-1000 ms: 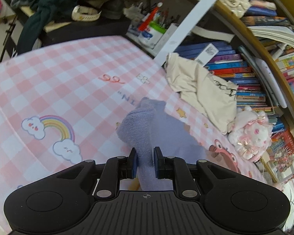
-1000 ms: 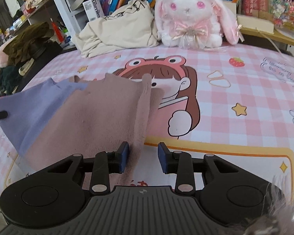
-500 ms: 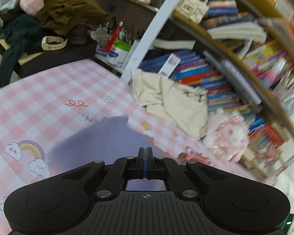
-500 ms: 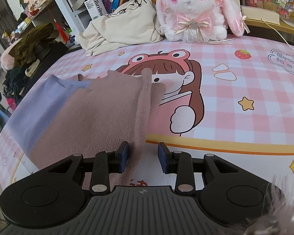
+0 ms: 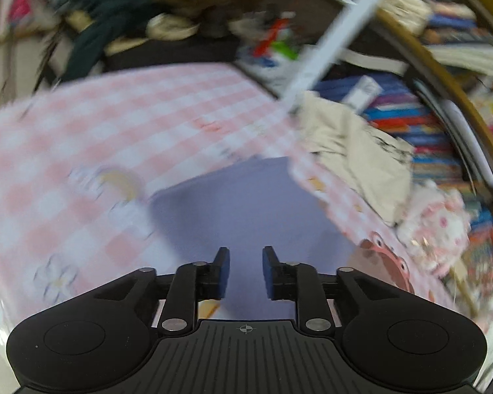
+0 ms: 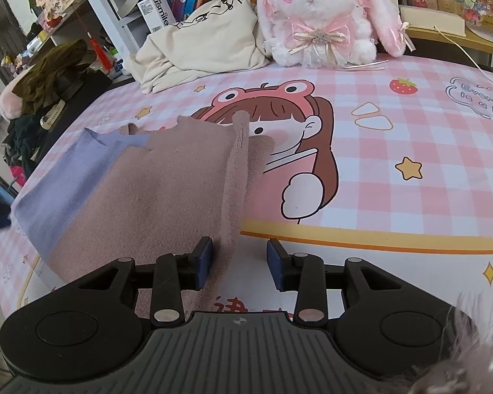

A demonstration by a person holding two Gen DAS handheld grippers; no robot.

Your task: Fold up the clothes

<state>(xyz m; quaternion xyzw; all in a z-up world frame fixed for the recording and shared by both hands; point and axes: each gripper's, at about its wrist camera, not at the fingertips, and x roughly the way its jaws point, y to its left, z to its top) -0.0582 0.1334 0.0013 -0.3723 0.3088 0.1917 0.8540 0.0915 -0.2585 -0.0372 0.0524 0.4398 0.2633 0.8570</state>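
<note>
Jaws of the left gripper [image 5: 245, 271] are opening, nothing between the pads, above the lavender half of a two-tone garment [image 6: 141, 193] lying on the pink checked sheet [image 6: 410, 131]. Right gripper [image 6: 240, 262] is parted too and widening, its left pad beside the mauve fold, unclamped. At twelve o'clock sits a plush rabbit [image 6: 318, 16]; at eleven, a cream bag [image 6: 200, 46].

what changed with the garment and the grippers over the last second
The left gripper closed on the lilac part of the garment, drew it out flat, and its fingers are now opening with no cloth pinched between them. The lilac part went from bunched to spread. The right gripper stayed put, open, the mauve fold lying between its fingers; the plush rabbit and cream bag are unmoved.
</note>
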